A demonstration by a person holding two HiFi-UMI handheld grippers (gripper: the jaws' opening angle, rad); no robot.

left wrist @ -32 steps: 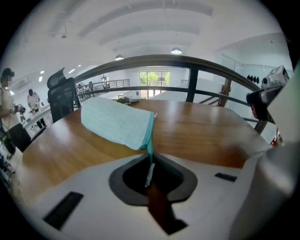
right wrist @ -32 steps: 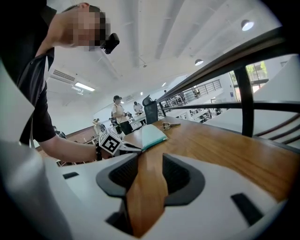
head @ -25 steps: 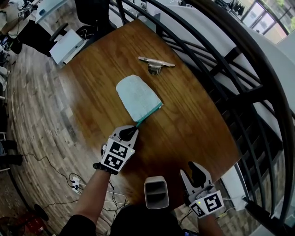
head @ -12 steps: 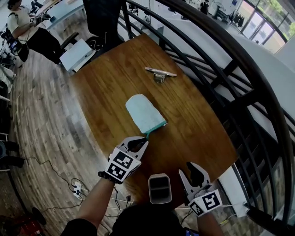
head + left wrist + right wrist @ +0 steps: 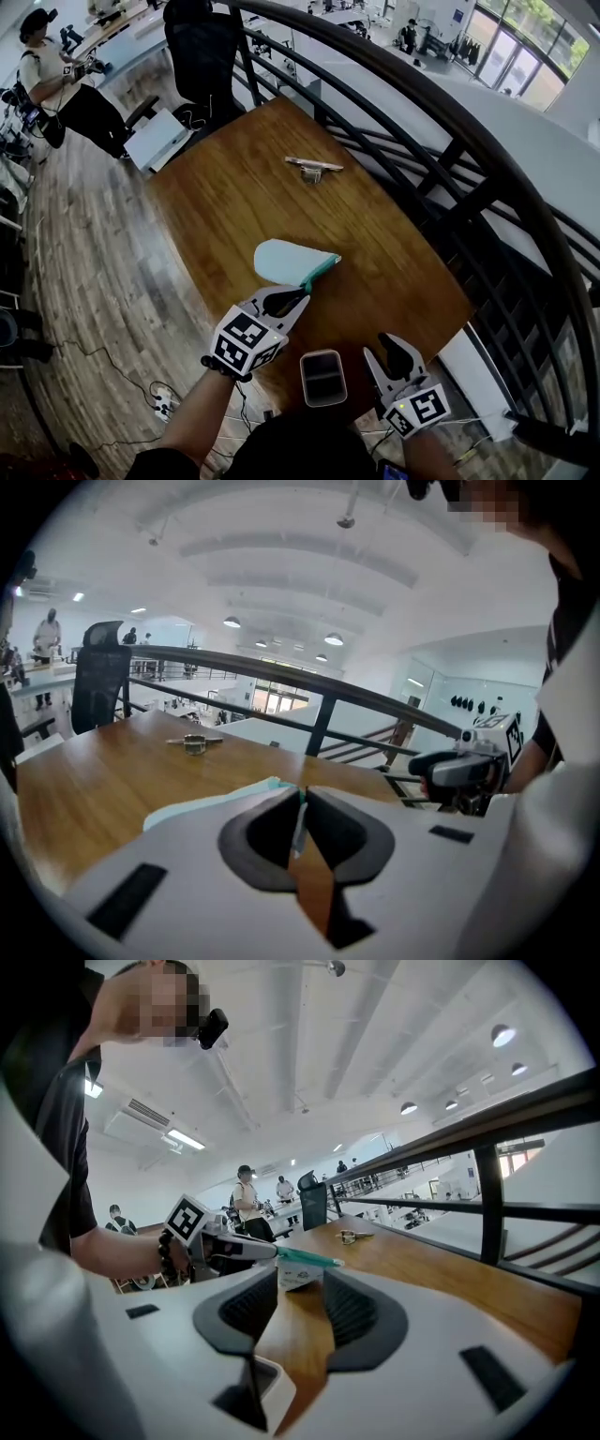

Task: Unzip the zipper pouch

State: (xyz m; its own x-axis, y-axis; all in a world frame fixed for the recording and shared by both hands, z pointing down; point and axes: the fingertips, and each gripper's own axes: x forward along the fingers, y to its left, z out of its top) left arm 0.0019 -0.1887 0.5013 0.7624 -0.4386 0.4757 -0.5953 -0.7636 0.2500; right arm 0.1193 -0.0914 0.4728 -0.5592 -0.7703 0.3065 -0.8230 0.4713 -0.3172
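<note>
Left gripper (image 5: 298,296) is held raised, jaws clamped on the pouch (image 5: 281,262); right gripper (image 5: 395,349) is held low, jaws parted.

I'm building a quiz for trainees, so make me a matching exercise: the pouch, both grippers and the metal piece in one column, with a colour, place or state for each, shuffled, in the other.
1. pouch
2. left gripper
3. right gripper
4. metal piece

A. open, nothing between its jaws
B. lying on the far part of the table
C. teal
D. shut on the pouch's end

Pairs: 1-C, 2-D, 3-A, 4-B
</note>
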